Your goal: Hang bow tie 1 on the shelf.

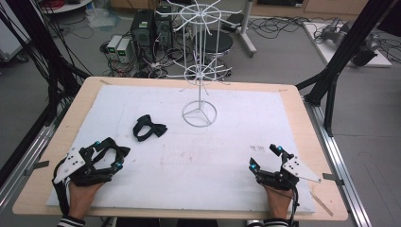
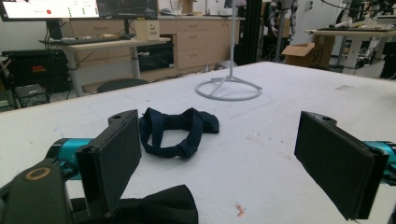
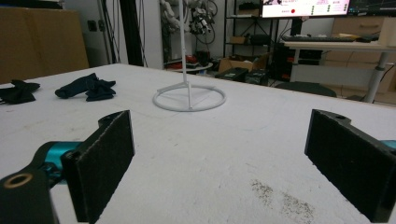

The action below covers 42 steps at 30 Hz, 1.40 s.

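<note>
Both hand-held grippers, left and right, rest jaws apart and empty at the surface's near edge, bow tie lying at 10 o'clock off the bare white hook stand, so nothing looks hung yet.

Black cloth under left hand-held gripper cut by bottom edge, shape unclear. Stand ahead of right hand-held gripper: top cropped. Left-edge dark item cut off.
</note>
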Each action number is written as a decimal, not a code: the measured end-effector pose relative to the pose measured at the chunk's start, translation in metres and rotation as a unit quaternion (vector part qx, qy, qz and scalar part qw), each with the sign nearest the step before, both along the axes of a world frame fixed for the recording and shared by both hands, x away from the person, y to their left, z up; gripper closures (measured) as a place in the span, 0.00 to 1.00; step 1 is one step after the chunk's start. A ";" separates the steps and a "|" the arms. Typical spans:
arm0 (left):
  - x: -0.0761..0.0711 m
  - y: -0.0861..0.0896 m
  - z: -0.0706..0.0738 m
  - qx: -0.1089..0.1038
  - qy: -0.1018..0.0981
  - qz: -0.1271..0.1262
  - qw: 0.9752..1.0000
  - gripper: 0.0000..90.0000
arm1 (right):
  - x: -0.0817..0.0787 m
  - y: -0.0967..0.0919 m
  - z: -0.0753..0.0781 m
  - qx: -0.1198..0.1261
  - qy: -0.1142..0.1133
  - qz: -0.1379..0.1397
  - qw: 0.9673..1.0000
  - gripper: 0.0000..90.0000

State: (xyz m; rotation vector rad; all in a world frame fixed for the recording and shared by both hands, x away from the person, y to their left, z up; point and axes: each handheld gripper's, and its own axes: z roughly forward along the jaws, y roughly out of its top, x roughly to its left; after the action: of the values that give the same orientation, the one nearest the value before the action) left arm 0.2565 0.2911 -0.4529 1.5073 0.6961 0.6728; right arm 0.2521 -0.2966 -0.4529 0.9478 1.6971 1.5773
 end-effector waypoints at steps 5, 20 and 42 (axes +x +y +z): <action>0.000 0.000 0.000 -0.002 -0.001 -0.001 1.000 0.17 | 0.000 -0.001 0.000 0.004 0.002 0.001 1.000 0.08; 0.000 0.003 0.000 -0.012 0.001 -0.007 1.000 0.17 | 0.000 0.000 0.000 0.002 0.001 0.000 1.000 0.08; 0.014 0.004 0.051 0.064 -0.008 -0.061 0.996 0.17 | 0.000 0.000 0.000 0.002 0.000 0.000 1.000 0.08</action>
State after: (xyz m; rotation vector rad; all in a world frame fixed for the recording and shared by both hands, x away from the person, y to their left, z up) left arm 0.2706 0.2954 -0.4015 1.6475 0.5521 0.6449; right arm 0.2522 -0.2970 -0.4529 0.9485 1.6953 1.5812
